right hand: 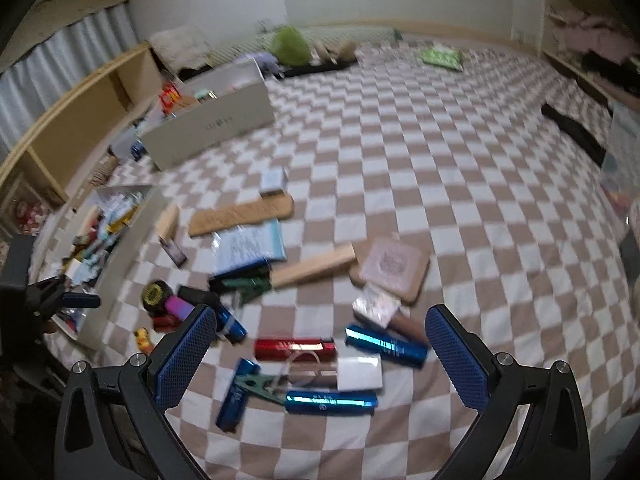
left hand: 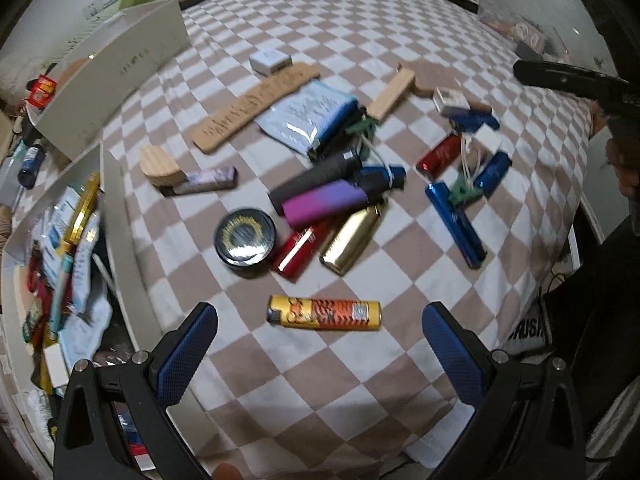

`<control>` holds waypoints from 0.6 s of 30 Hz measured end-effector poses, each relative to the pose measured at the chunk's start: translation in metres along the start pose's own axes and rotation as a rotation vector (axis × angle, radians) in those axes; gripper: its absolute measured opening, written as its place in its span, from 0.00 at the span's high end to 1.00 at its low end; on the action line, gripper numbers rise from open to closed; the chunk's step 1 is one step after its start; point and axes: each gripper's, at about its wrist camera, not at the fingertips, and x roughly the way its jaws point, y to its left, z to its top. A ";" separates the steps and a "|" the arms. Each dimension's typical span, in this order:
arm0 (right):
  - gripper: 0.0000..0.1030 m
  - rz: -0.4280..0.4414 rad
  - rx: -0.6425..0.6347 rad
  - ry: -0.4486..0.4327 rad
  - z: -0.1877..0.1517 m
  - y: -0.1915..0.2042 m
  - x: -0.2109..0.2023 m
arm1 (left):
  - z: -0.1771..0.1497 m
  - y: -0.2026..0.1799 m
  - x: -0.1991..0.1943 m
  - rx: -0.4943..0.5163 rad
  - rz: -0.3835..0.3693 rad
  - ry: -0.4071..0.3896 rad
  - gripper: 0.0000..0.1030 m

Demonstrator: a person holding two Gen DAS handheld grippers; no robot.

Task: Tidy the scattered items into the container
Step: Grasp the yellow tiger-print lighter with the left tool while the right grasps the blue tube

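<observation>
— So, where do the two grippers stand?

— Both have their fingers spread wide with nothing between the pads. The left gripper [left hand: 320, 354] hangs above the checkered bedspread [left hand: 460, 32], and the orange tiger-print lighter [left hand: 324, 313] lies flat on the cloth just ahead of its fingertips, not touched. The right gripper [right hand: 320, 356] hovers over a cluster further along the same edge of the bed: a red lighter [right hand: 294, 349], a white block [right hand: 359, 372], a green clip [right hand: 260, 385] and several blue metallic tubes, one of them [right hand: 331, 401] lying crosswise nearest the camera.

— And the container?

— The white open box [left hand: 120, 236] sits on the bedspread at the left of the left wrist view, close beside the left gripper. It already holds a jumble of packets and sticks. A second, taller white box [left hand: 120, 64] stands behind it.

— What is loose in the middle?

— A heap: a round black tin [left hand: 245, 237] touching a red lighter [left hand: 301, 251], then a gold lighter [left hand: 354, 240], a purple one [left hand: 324, 204] and a dark grey one [left hand: 316, 178] overlapping each other. Behind them lie a pale blue packet [left hand: 308, 114], a long cork strip [left hand: 256, 106] and a wooden stick [left hand: 391, 93].

— Anything by the container's wall?

— A small ridged wooden piece [left hand: 159, 165] resting against a patterned lighter [left hand: 208, 180].
</observation>
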 end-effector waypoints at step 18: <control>0.00 -0.127 -0.104 0.235 -0.069 0.006 0.066 | -0.010 0.003 0.035 0.014 -0.003 0.074 0.01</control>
